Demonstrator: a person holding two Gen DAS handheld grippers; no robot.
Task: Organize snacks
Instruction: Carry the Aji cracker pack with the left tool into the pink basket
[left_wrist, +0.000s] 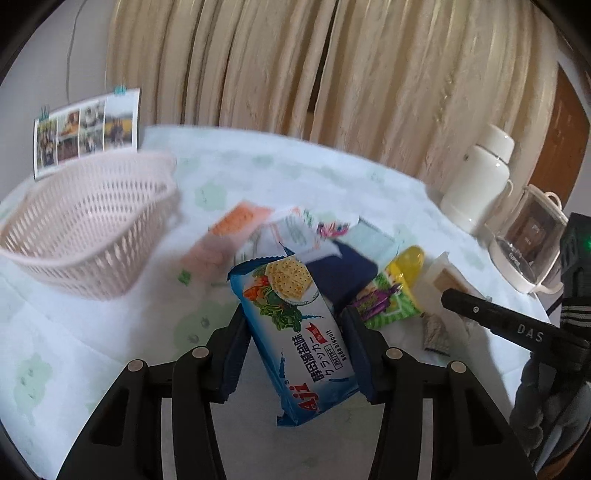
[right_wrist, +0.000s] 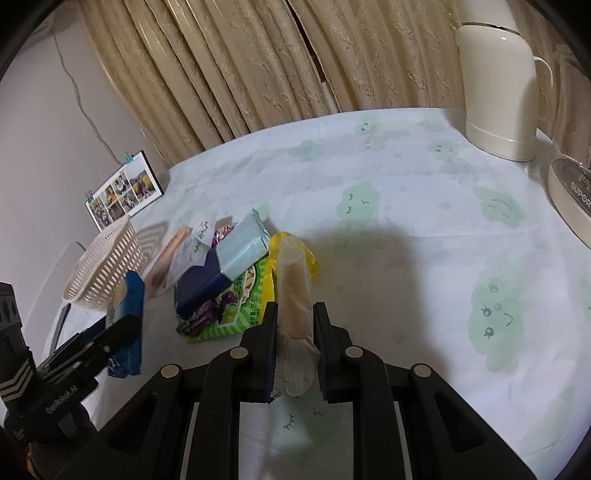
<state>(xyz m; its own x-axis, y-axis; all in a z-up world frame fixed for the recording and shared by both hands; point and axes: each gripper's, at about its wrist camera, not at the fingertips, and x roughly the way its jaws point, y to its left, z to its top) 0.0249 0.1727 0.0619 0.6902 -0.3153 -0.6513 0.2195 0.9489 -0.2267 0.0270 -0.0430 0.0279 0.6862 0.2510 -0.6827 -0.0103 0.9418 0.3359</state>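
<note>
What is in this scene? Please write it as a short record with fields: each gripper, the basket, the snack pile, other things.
left gripper: shut on blue cracker pack
right gripper: shut on clear-wrapped cake
basket: pink, no snacks visible inside, on the table's left
snack pile: green bag, navy pack, pale blue pack, others, beside the basket
other things: white flask, photo card, glass kettle
</note>
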